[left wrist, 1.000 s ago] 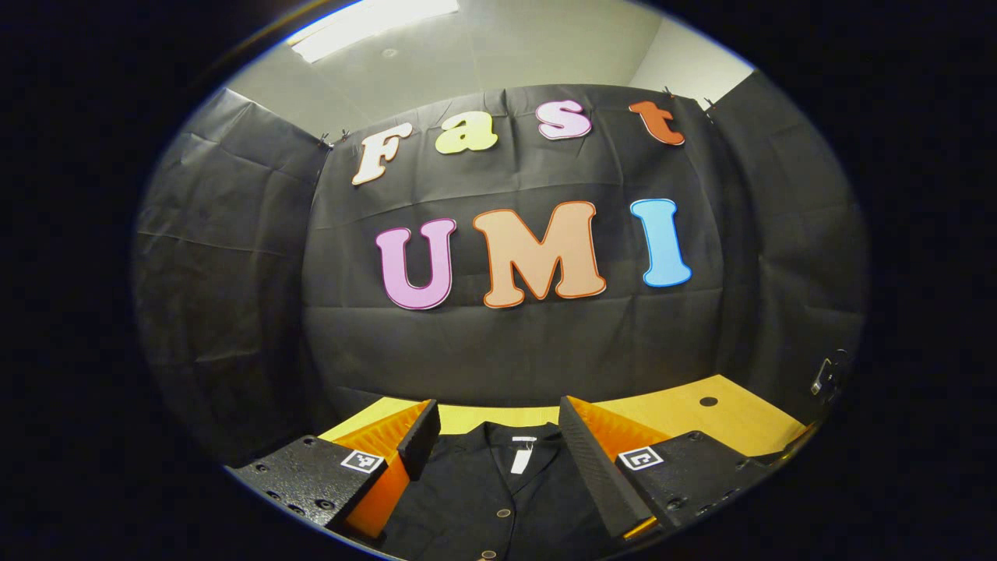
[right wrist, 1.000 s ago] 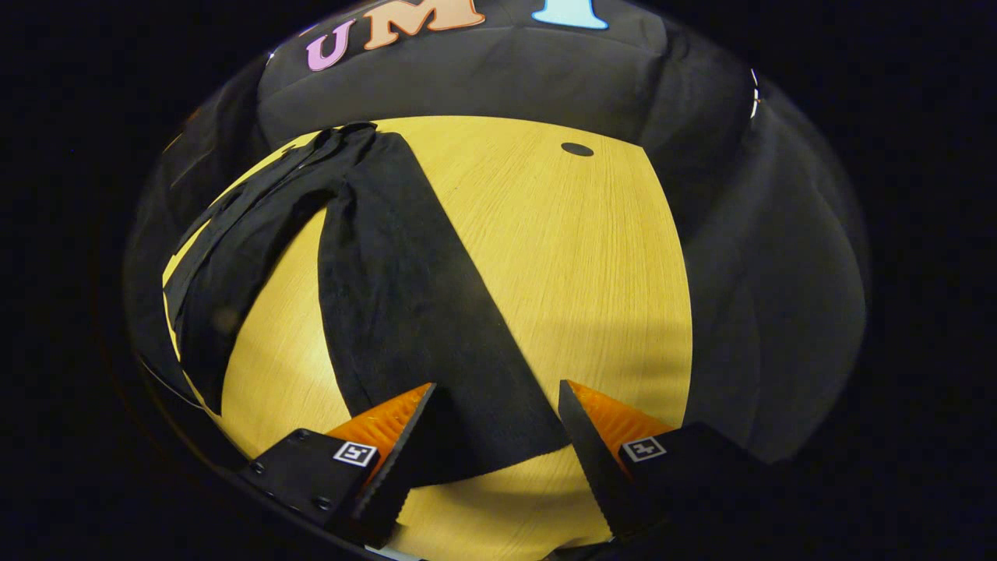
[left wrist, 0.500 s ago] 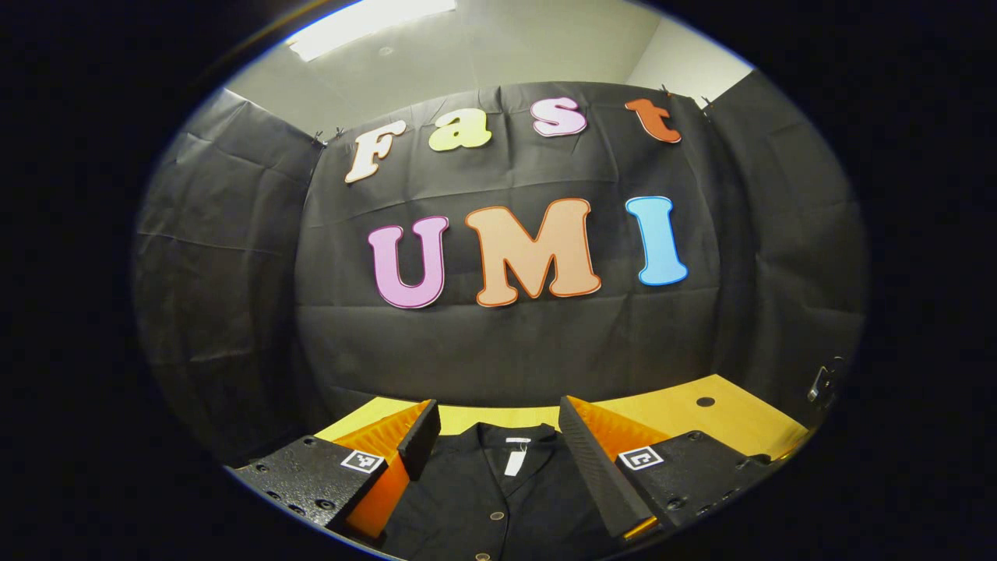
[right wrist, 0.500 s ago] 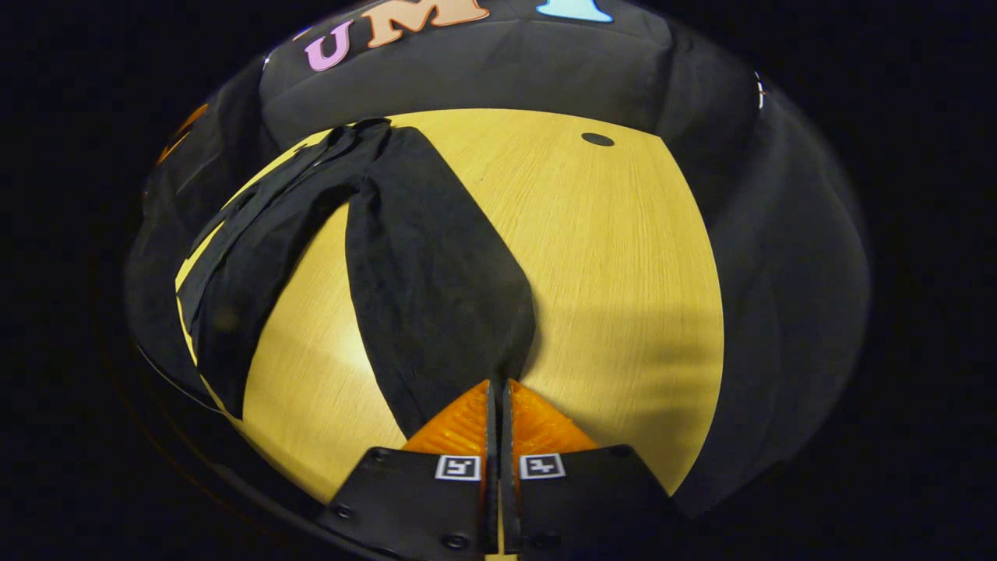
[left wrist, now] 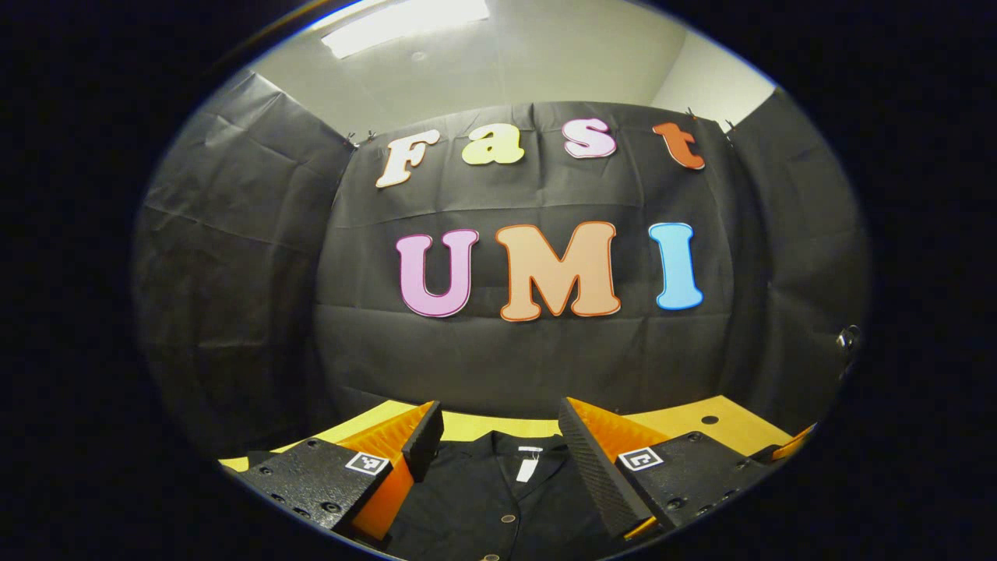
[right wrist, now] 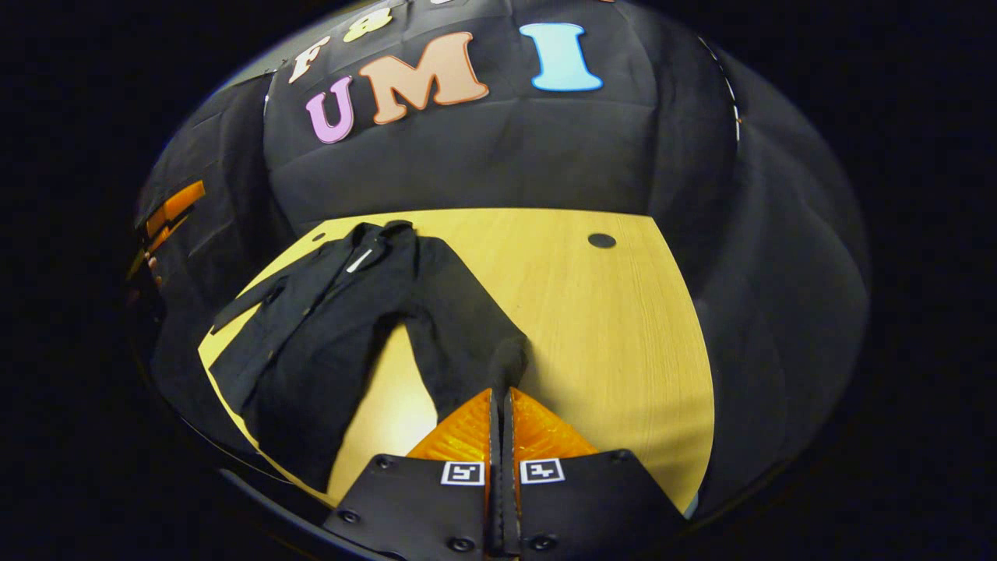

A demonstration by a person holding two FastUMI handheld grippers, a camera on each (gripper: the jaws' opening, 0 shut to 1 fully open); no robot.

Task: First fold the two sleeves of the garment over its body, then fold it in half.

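Your left gripper (left wrist: 498, 444) is showing two black, grainy finger mounts, each wearing a small square black-and-white marker and dotted with round screw heads. Its fingers (left wrist: 592, 471) are showing as wedge-shaped blades with fine ribbing along their inner faces. Your right gripper (right wrist: 500, 421) is carrying the same build: two black mounts side by side, a square marker on each near the inner edge, screw heads sitting along the lower rim, and ribbed wedge fingers (right wrist: 467, 432) tapering forward.

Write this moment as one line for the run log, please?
right hand-held gripper: shut on sleeve, lifted off wooden table | left hand-held gripper: open above black jacket collar | sleeves: unfolded
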